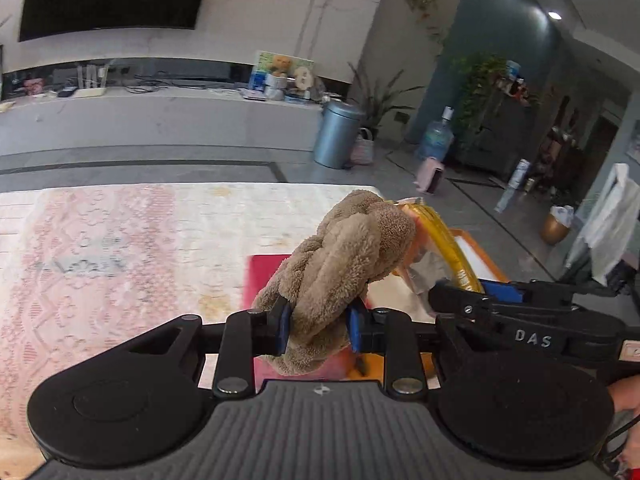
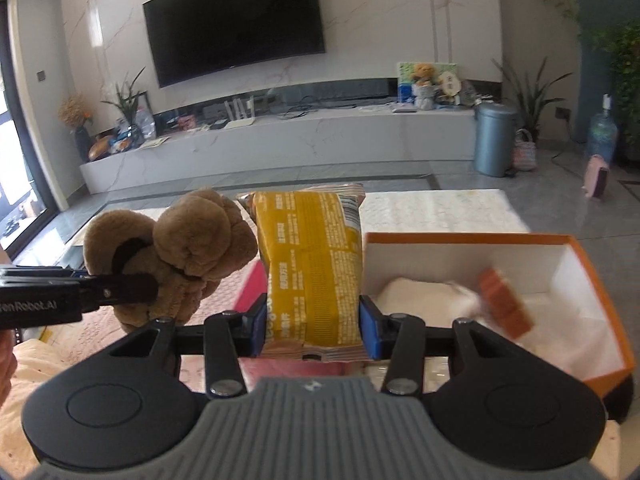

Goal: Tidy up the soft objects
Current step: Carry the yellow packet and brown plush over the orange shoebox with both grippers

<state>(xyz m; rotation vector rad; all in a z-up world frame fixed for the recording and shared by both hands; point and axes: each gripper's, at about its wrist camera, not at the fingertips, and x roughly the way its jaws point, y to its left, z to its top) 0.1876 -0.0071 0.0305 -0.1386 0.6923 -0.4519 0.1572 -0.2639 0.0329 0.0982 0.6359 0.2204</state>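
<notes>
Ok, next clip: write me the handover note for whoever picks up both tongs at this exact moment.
Left tongs: shut on the brown fuzzy plush cloth, held in the air.
Right tongs: shut on the yellow crinkly snack packet, held upright.
The orange cardboard box with white inside sits to the right and already holds a white soft bundle and a small orange block.
Left to do: both held items are still outside the box; they probably go in next.

plush toy [image 2: 180, 240] in left hand-held gripper [image 1: 318, 330], left of snack packet [image 2: 310, 264] | packet in right hand-held gripper [image 2: 312, 328] | open box [image 2: 600, 300] right of packet, on tabletop [image 1: 120, 240] | sponge [image 2: 506, 304] in box
</notes>
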